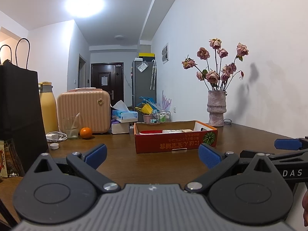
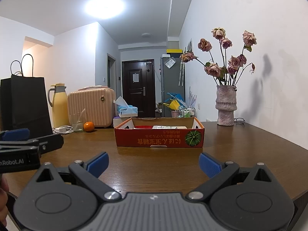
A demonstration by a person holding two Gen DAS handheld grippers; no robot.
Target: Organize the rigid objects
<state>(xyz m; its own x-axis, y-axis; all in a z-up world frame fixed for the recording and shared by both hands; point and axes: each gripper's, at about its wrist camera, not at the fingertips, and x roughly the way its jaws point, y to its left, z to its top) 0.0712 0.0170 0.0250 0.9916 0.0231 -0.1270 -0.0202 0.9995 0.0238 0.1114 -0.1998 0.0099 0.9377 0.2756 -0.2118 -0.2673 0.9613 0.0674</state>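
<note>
Both wrist views sit low over the desk (image 1: 154, 171), side by side, facing the far door. Both share the cardboard box (image 2: 159, 138) and vase (image 1: 216, 108).

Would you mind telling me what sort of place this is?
Most likely a home apartment: a wooden table against the wall, a vase of dried roses, and a fridge beside the entrance door.

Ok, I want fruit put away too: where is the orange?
In both views the orange sits far left on the table, beside the drinking glass, before the pink case.
</note>
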